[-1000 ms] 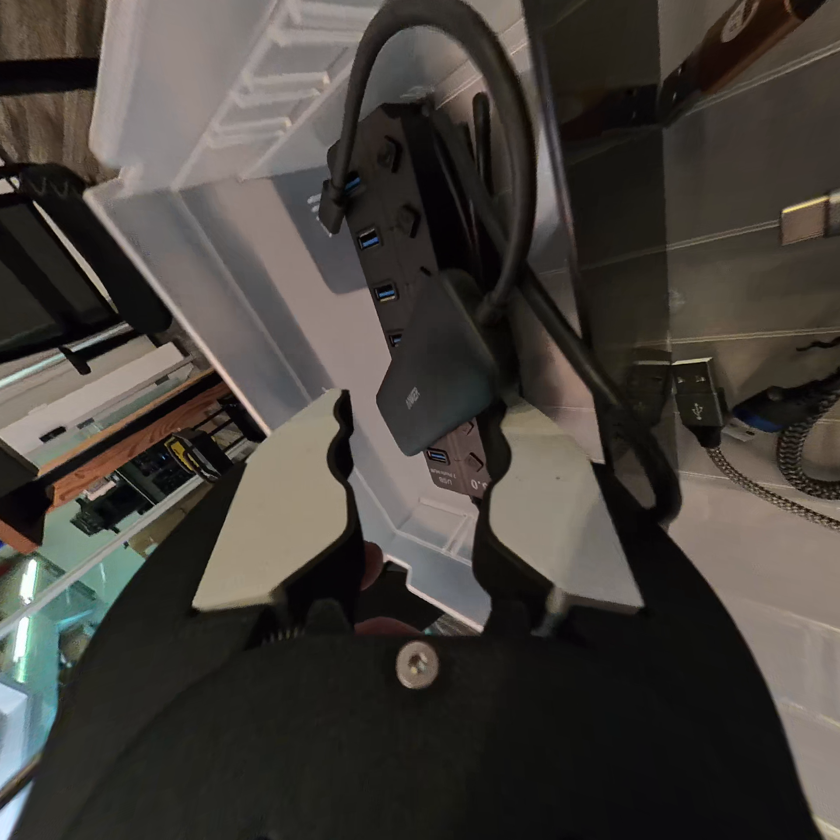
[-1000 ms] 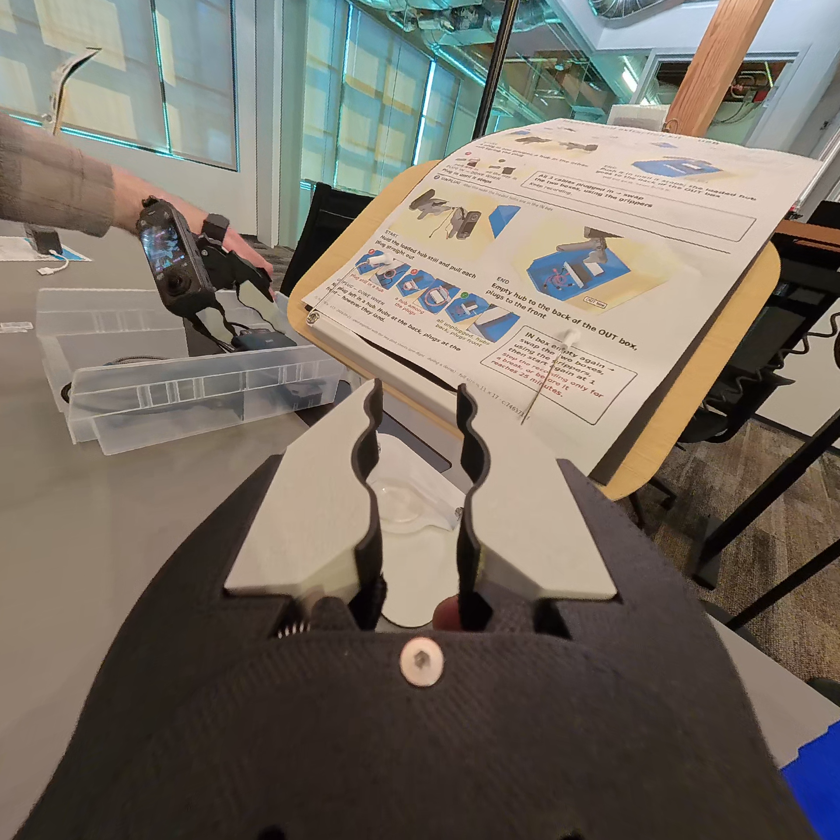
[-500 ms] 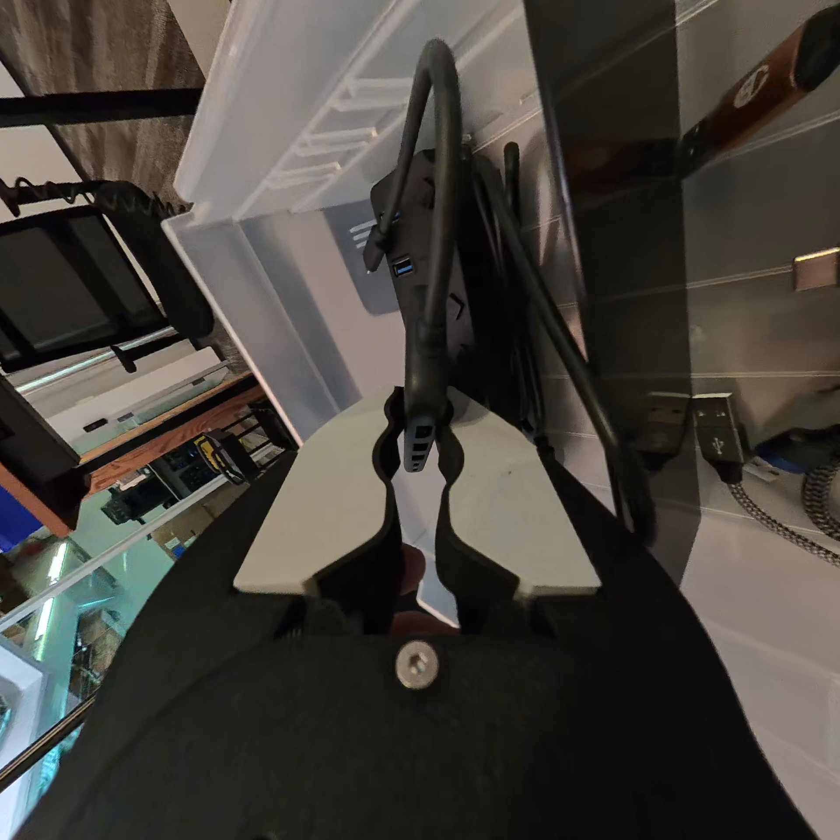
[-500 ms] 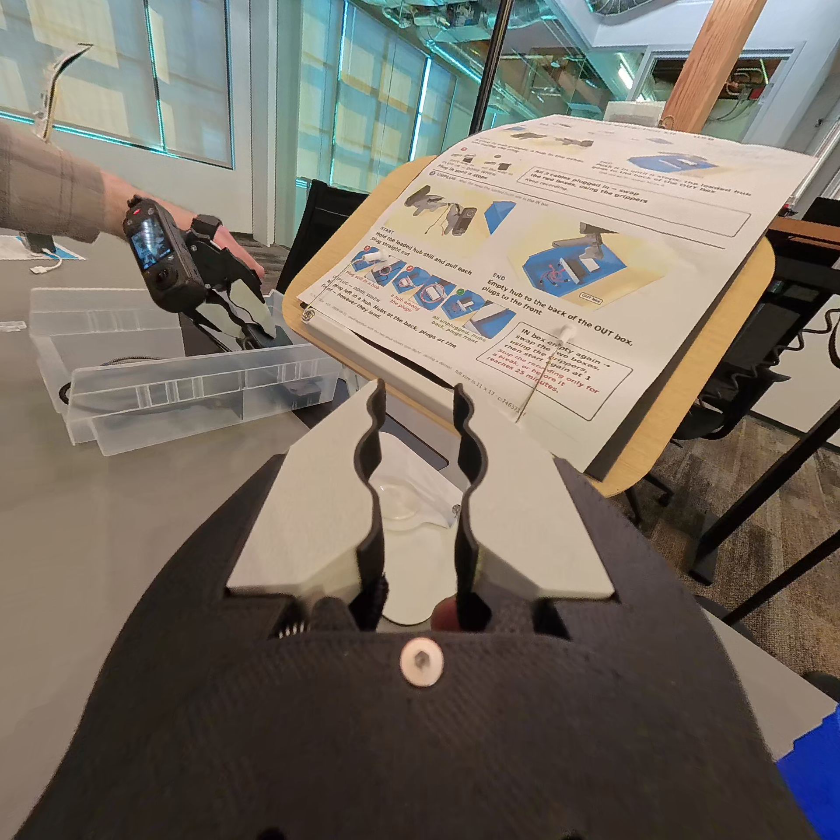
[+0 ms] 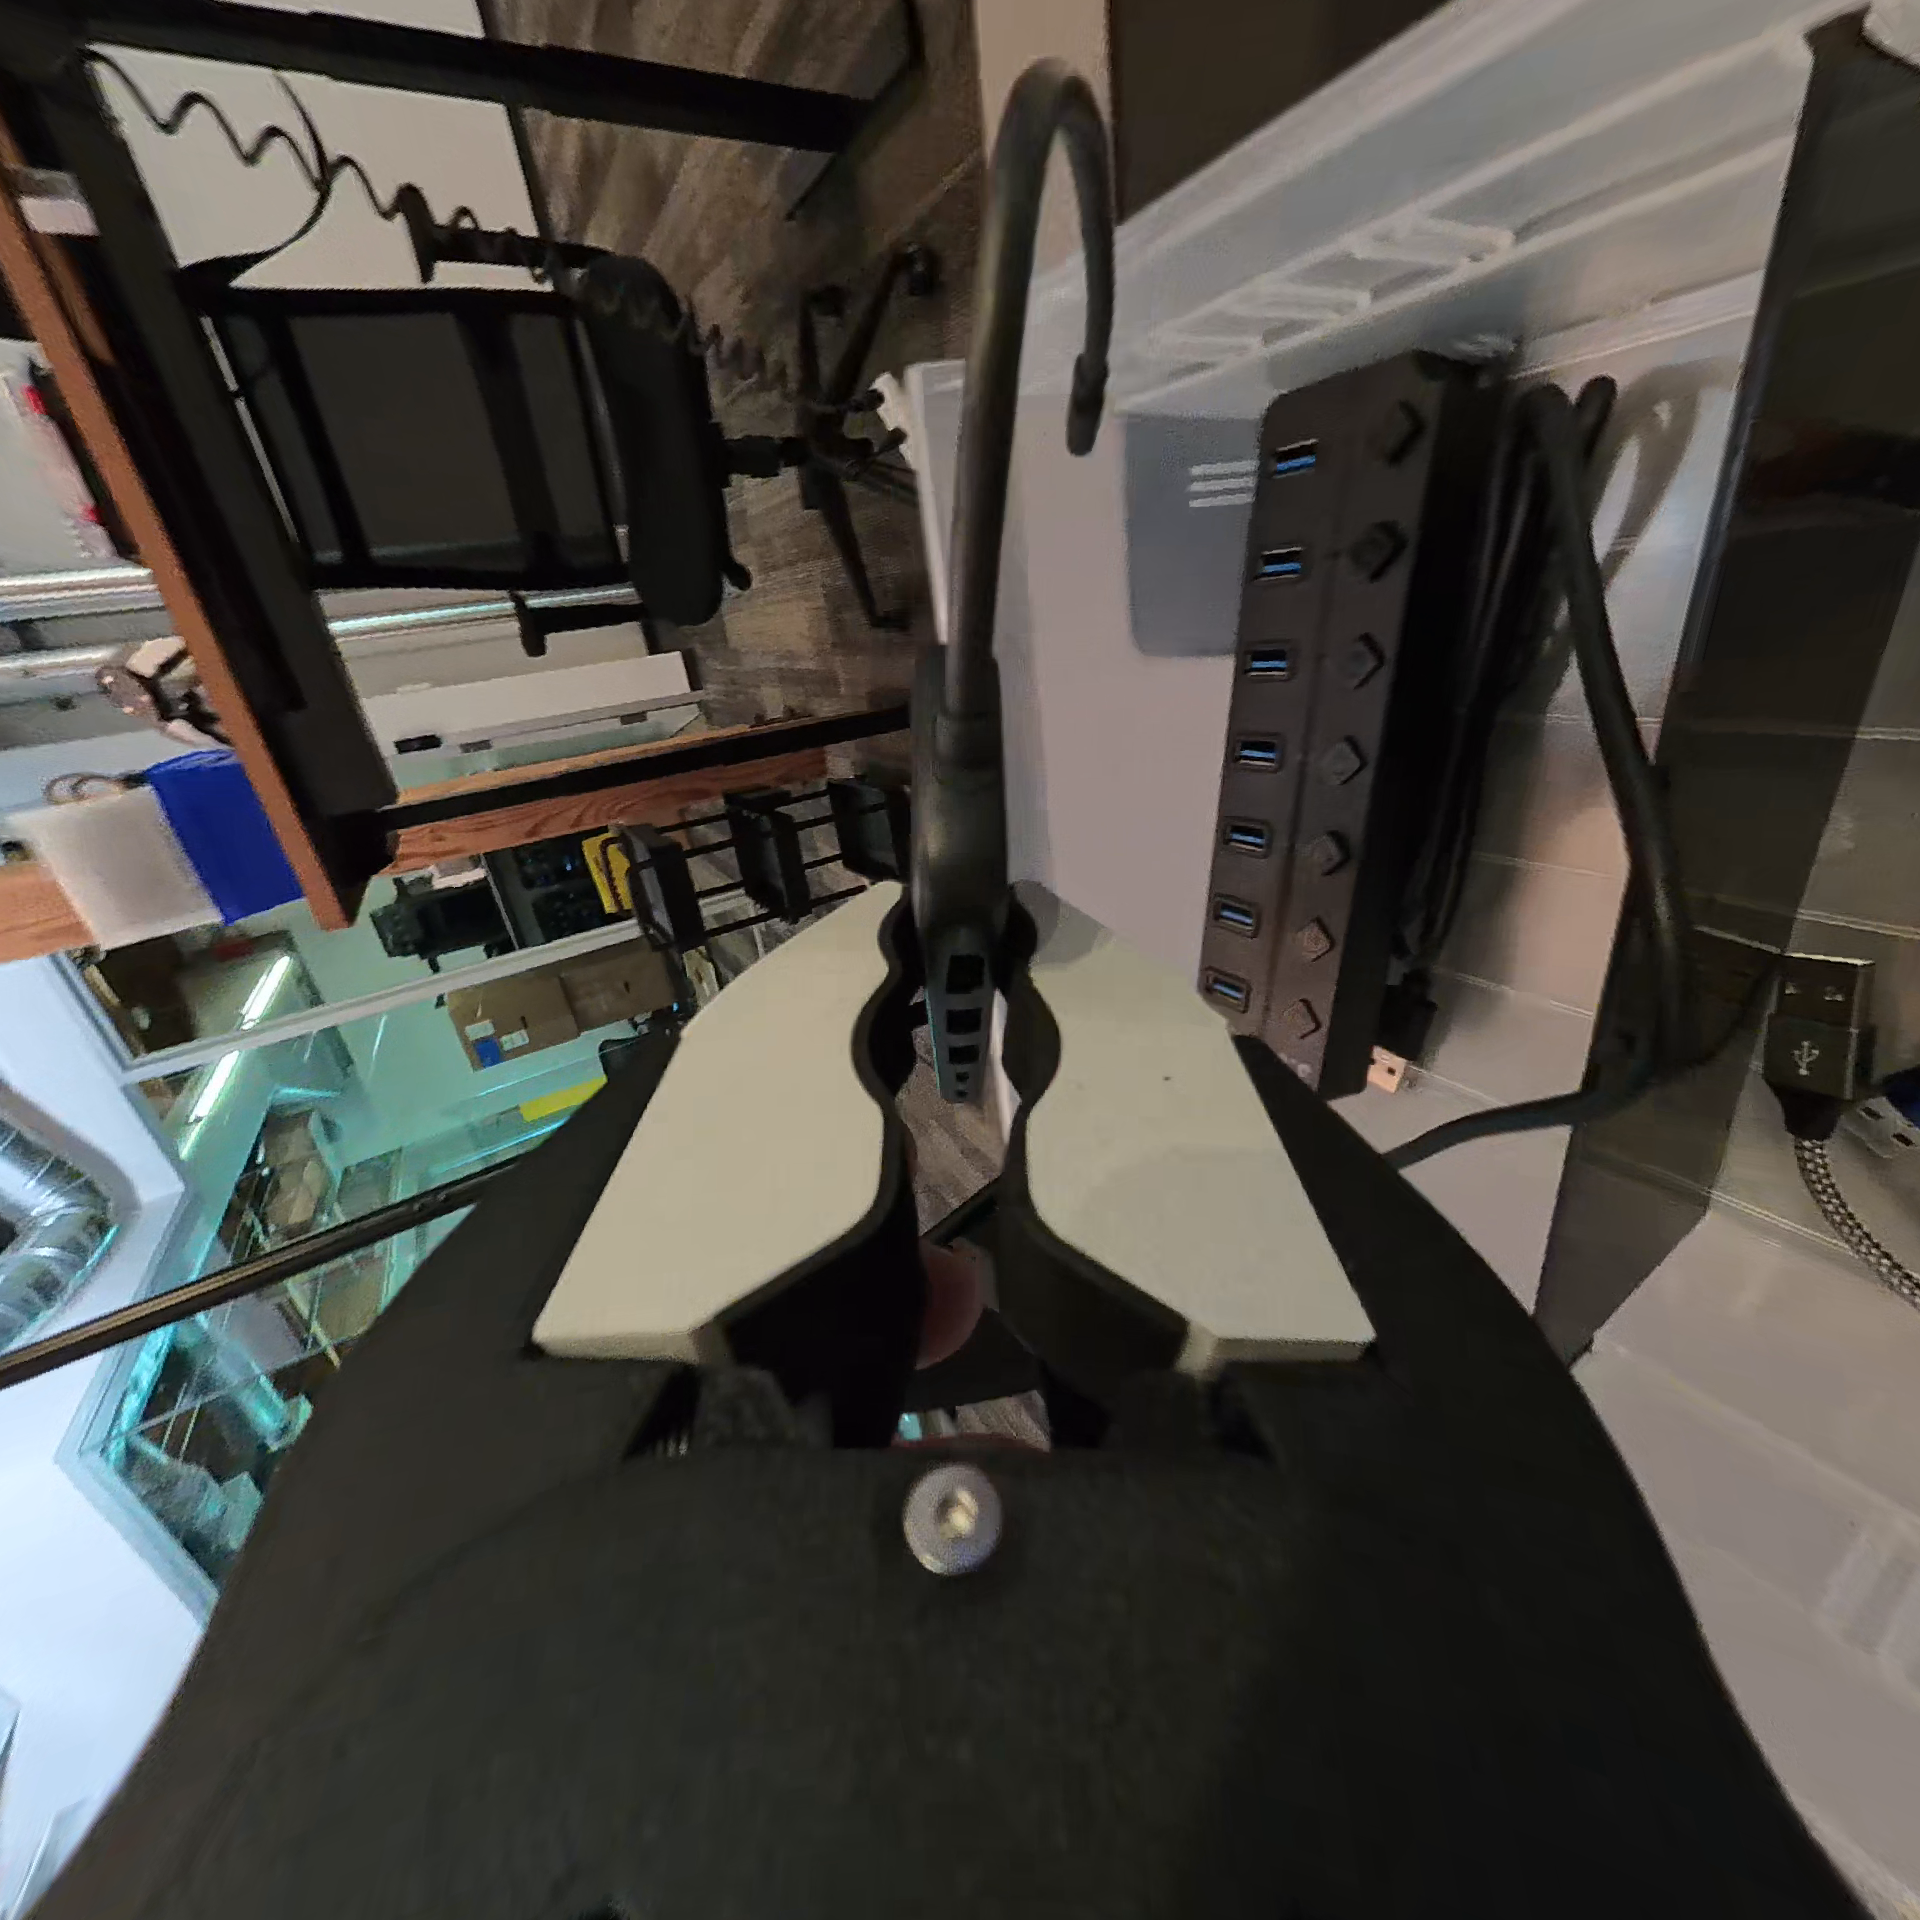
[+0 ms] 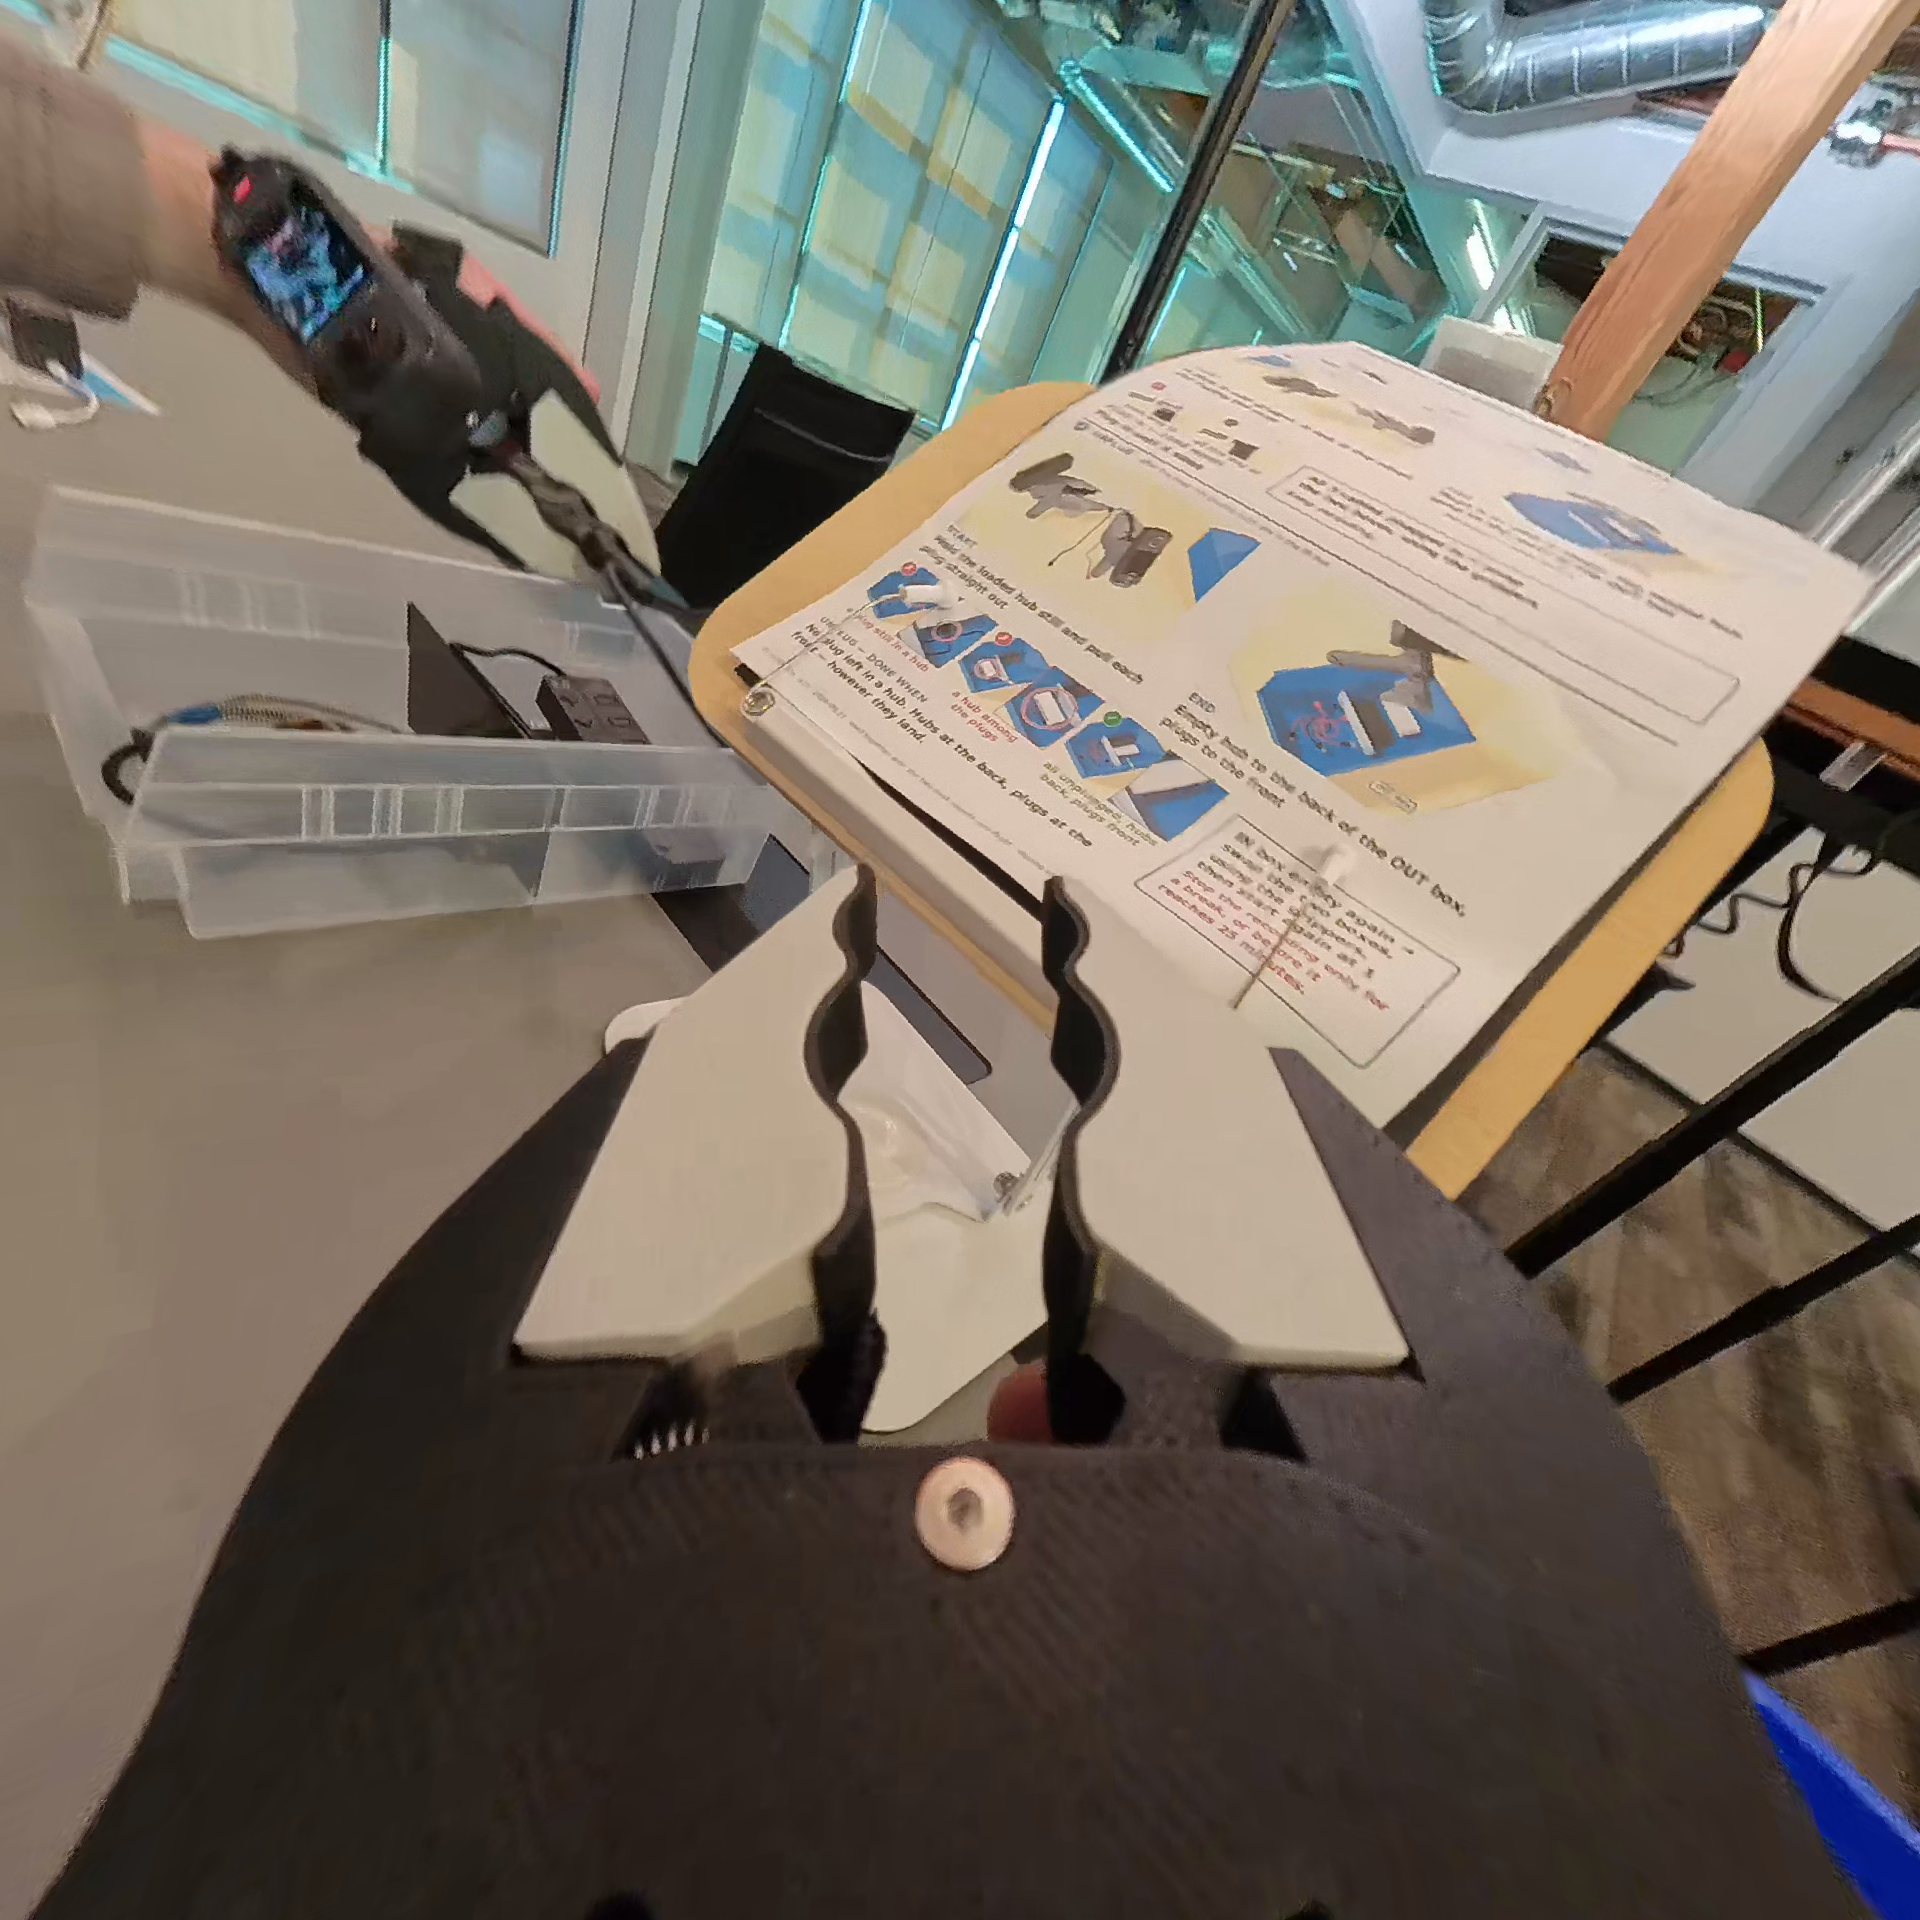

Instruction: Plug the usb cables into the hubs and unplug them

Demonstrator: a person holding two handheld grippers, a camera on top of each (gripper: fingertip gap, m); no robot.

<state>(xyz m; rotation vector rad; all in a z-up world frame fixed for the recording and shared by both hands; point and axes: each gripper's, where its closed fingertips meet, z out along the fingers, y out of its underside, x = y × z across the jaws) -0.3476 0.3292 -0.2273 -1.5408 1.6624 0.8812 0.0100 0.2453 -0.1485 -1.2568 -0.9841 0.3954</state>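
Note:
My left gripper point(image 5: 961, 914) is shut on a small flat dark hub point(image 5: 961, 997), held edge-on. Its short black cable point(image 5: 977, 416) arches up and over, and its plug end point(image 5: 1081, 416) hangs free. A long black hub point(image 5: 1320, 727) with several blue ports lies in the clear plastic box point(image 5: 1351, 208), and all the ports that show are empty. My right gripper point(image 6: 956, 894) is open and empty above the grey table. The right wrist view shows the left gripper point(image 6: 582, 530) far off, holding the small hub above the clear box point(image 6: 416, 821).
Loose USB plugs point(image 5: 1818, 1029) on braided cables lie in the box beyond a dark divider point(image 5: 1714, 831). An instruction sheet point(image 6: 1299, 665) leans on a wooden stand just ahead of my right gripper. A person's sleeve point(image 6: 62, 177) shows at the top left. Chairs and desks stand behind. One gripper's finger ends stand about 40 centimeters off the other's.
My left gripper closed on the small hub and lifted it away from the long hub. The small hub's plug came out of the long hub's end port. My right gripper barely moved.

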